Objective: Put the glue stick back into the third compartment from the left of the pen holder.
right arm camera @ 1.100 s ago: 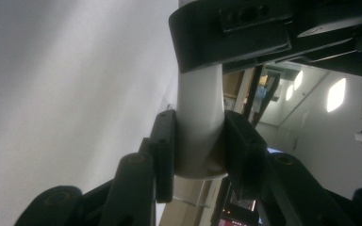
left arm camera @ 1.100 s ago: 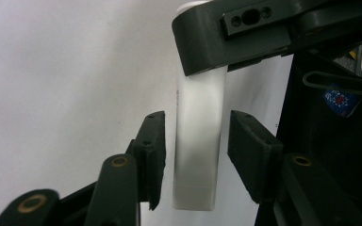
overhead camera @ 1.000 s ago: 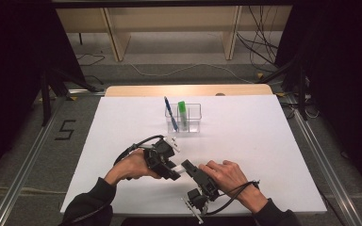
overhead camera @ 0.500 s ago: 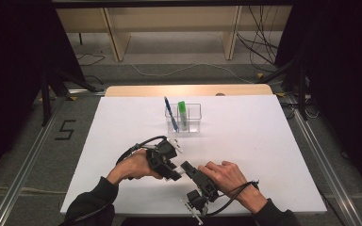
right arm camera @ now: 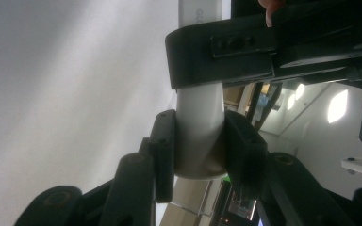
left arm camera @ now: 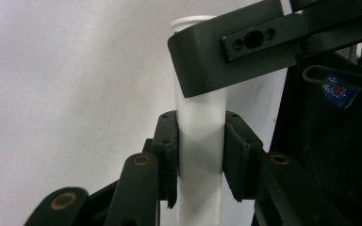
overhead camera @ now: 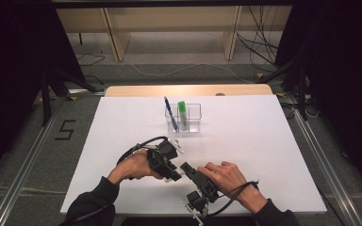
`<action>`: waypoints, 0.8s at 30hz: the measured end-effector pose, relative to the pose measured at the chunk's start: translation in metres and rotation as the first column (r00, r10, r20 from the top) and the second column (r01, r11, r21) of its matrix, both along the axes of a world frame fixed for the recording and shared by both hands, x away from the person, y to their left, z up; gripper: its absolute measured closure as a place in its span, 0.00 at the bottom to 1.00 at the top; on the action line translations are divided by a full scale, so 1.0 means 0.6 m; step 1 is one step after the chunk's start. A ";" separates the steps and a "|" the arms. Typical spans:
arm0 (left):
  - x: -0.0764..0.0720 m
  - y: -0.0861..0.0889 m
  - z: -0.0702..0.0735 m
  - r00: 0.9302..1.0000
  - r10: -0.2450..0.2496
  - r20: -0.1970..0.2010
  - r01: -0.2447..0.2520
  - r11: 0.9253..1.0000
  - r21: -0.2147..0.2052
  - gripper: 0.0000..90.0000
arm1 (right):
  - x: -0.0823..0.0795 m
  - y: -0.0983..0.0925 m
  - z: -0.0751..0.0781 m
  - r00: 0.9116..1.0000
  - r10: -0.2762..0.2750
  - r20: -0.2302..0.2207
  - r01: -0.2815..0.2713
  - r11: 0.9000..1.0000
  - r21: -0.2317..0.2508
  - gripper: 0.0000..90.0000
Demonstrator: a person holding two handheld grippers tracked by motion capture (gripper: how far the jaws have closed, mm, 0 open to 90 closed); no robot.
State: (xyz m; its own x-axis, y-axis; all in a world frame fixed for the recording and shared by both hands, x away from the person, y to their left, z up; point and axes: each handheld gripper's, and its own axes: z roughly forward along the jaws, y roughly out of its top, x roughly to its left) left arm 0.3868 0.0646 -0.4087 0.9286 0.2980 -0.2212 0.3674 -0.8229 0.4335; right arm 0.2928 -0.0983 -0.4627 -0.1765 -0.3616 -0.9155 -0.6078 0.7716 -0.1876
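On my left, the left gripper [overhead camera: 168,162] sits low over the near part of the white counter [overhead camera: 273,155], its jaws having just been closing, and in the left gripper view they now press on both sides of a white tube [left arm camera: 201,155] that stands upright between them. That tube is the thing in hand: it sits between the two grippers, above the near middle of the counter, gripped at both ends. In the high view I cannot make the tube out where the two grippers meet. Just to the right, touching nose to nose with the first, the right gripper [overhead camera: 193,173] has its jaws clamped around the rounded end of the same tube, as the right gripper view shows, with the other gripper's jaw crossing the tube farther along. Well apart, toward the far middle of the counter, stands a clear holder [overhead camera: 191,123] with a blue pen [overhead camera: 168,109] and a green marker [overhead camera: 182,113] upright in it.
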 end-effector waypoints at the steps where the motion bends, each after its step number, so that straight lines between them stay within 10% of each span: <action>1: 0.000 0.000 0.000 1.000 -0.002 0.004 0.002 1.000 0.001 0.77 | 0.000 0.000 0.000 1.000 0.000 -0.001 0.000 1.000 -0.001 0.75; 24: 0.002 0.000 -0.004 1.000 -0.004 -0.013 0.004 1.000 -0.010 0.76 | -0.001 0.000 -0.003 1.000 0.011 0.005 -0.011 1.000 -0.020 0.75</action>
State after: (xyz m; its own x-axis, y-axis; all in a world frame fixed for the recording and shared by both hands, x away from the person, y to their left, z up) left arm 0.3882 0.0646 -0.4113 0.9267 0.2921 -0.2365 0.3699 -0.8198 0.4370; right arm 0.2920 -0.0986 -0.4645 -0.1675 -0.3819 -0.9089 -0.6150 0.7611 -0.2064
